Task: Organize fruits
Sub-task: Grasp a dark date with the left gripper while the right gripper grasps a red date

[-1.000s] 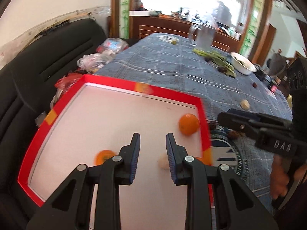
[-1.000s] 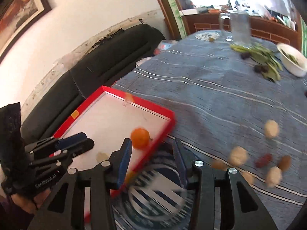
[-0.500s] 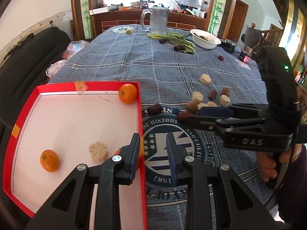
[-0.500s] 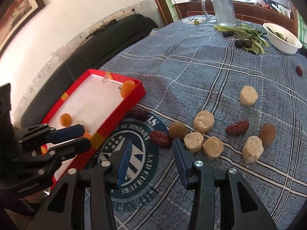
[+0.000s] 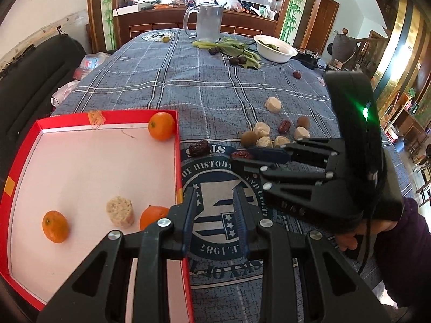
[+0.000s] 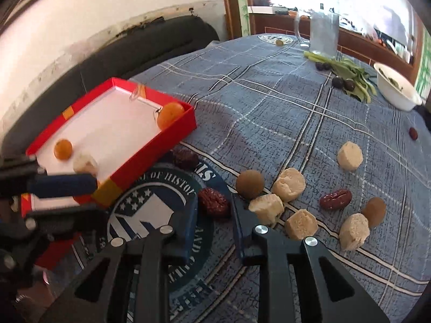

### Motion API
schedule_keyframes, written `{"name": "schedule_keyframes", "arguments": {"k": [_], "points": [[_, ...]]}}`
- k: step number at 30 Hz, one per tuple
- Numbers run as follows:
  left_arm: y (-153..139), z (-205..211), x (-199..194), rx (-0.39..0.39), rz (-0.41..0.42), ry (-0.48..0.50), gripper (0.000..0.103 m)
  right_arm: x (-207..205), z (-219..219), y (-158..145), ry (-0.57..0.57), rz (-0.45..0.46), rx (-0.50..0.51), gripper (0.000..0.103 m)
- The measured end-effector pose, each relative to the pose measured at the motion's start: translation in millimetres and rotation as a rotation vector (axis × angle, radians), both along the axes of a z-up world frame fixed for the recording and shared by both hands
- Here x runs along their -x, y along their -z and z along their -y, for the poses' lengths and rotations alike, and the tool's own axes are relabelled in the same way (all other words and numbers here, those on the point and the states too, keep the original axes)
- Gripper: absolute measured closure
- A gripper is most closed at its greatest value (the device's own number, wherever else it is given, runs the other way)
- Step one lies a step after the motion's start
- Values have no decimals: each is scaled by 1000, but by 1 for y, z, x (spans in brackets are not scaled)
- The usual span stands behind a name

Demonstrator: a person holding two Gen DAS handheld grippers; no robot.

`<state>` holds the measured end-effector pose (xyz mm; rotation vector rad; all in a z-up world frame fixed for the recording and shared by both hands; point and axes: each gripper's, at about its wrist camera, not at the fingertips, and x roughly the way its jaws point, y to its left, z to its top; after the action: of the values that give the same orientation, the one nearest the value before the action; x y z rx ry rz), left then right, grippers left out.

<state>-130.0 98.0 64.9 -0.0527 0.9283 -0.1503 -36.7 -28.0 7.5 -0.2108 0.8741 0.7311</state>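
Note:
A red tray point(image 5: 177, 148) with a white floor holds three oranges point(image 5: 161, 125) point(image 5: 55, 226) point(image 5: 152, 215) and a pale cake piece point(image 5: 120, 210). My left gripper point(image 5: 215, 210) is open and empty, above the tablecloth just right of the tray's edge. My right gripper point(image 6: 214, 214) is open, its jaws on either side of a wrinkled red date point(image 6: 214, 202) lying on the cloth. Another dark date point(image 6: 185, 158) lies by the tray point(image 6: 150, 150). Pale cake pieces point(image 6: 289, 181), brown round fruits point(image 6: 250, 183) and a red date point(image 6: 335, 199) are scattered to the right.
A glass mug point(image 5: 207, 21), green vegetables point(image 5: 237, 48), dark plums point(image 5: 237, 60) and a white bowl point(image 5: 274, 48) stand at the far end of the table. A black sofa point(image 5: 29, 80) runs along the left. The right gripper's body point(image 5: 323, 172) is close beside the left one.
Both grippers swung right, away from the tray. The right gripper moved forward and down until the red date lies between its open jaws.

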Motion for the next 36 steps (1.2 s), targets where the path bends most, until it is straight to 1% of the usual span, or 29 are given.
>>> {"name": "schedule_keyframes", "arguments": {"k": [4, 5, 6, 8, 9, 11, 13, 15, 17, 19, 21, 22, 24, 25, 27, 29, 30, 34, 36], "points": [[-3, 6, -6, -7, -5, 21, 73, -6, 9, -2, 33, -23, 3, 82], [-3, 8, -9, -6, -9, 28, 73, -8, 13, -4, 45, -33, -10, 82], [-3, 10, -11, -6, -14, 37, 73, -10, 18, -7, 59, -50, -37, 82], [-4, 17, -17, -7, -15, 68, 73, -17, 33, -16, 82, -81, -123, 82], [-4, 21, -22, -13, -20, 81, 73, -21, 44, -24, 101, -93, -188, 82], [-3, 24, -31, -26, -29, 89, 73, -27, 58, -32, 132, -106, -265, 82], [-1, 27, -42, -28, -38, 121, 73, -31, 70, -37, 170, -101, -307, 82], [4, 29, -58, -64, -75, 148, 73, -36, 78, -37, 206, -115, -334, 82], [9, 29, -70, -92, -96, 182, 73, -41, 82, -37, 228, -130, -351, 82], [13, 26, -81, -146, -116, 167, 73, -42, 85, -38, 240, -130, -361, 82], [14, 27, -87, -165, -118, 194, 73, -43, 86, -38, 246, -134, -371, 82], [18, 27, -91, -180, -134, 216, 73, -41, 86, -39, 248, -137, -375, 82], [26, 27, -98, -220, -157, 217, 73, -41, 87, -38, 252, -141, -378, 82], [27, 28, -99, -261, -136, 230, 73, -40, 88, -38, 254, -143, -378, 82], [29, 28, -102, -306, -135, 243, 73, -41, 89, -38, 257, -145, -377, 82], [32, 25, -106, -334, -150, 223, 73, -42, 91, -38, 265, -144, -379, 82], [32, 25, -105, -338, -146, 234, 73, -42, 92, -38, 265, -148, -381, 82], [35, 31, -96, -419, -133, 275, 73, -42, 93, -38, 272, -146, -381, 82], [36, 31, -96, -427, -127, 280, 73, -42, 93, -38, 271, -145, -383, 82]]}}
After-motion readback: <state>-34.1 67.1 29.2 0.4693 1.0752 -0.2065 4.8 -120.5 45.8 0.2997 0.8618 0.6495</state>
